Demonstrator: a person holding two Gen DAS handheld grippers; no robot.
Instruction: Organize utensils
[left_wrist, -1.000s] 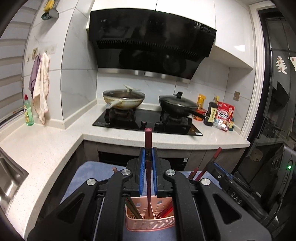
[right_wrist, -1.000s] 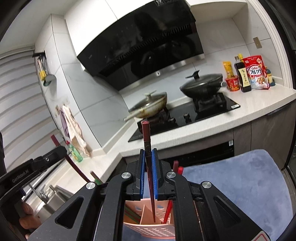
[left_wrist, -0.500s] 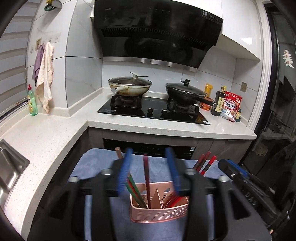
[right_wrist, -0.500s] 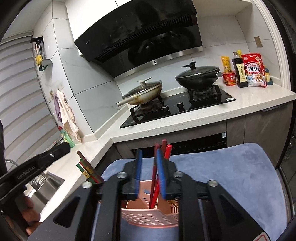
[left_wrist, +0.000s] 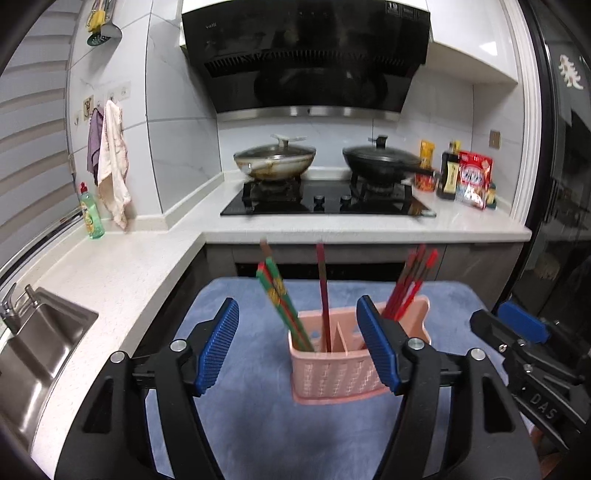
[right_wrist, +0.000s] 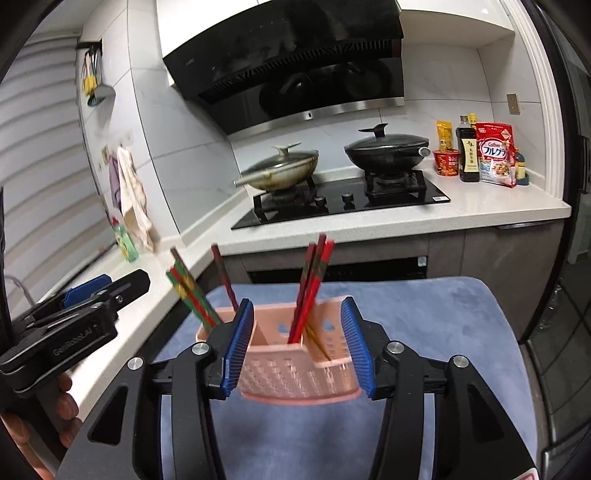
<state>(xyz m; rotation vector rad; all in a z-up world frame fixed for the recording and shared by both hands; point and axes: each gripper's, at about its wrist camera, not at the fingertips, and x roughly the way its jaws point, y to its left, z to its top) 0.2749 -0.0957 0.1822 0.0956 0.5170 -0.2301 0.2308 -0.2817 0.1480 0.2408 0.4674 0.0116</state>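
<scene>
A pink utensil basket (left_wrist: 332, 373) stands on a blue mat (left_wrist: 258, 424); it also shows in the right wrist view (right_wrist: 295, 365). It holds green-and-red chopsticks (left_wrist: 277, 295) at the left, a dark red chopstick (left_wrist: 323, 291) in the middle and red chopsticks (left_wrist: 410, 288) at the right. My left gripper (left_wrist: 297, 350) is open and empty, just in front of the basket. My right gripper (right_wrist: 297, 349) is open and empty, its jaws on either side of the basket's near wall. The red chopsticks (right_wrist: 312, 288) stand between its jaws.
A white L-shaped counter (left_wrist: 110, 273) runs left and behind. A steel sink (left_wrist: 33, 350) is at the left. A black hob (left_wrist: 328, 203) carries two lidded woks. Bottles and food packs (right_wrist: 480, 155) stand at the right. The other gripper (left_wrist: 528, 362) is close by.
Both grippers were shut on a dark red chopstick each above the basket. Both have opened, the chopsticks now stand in the basket, and both grippers have drawn back.
</scene>
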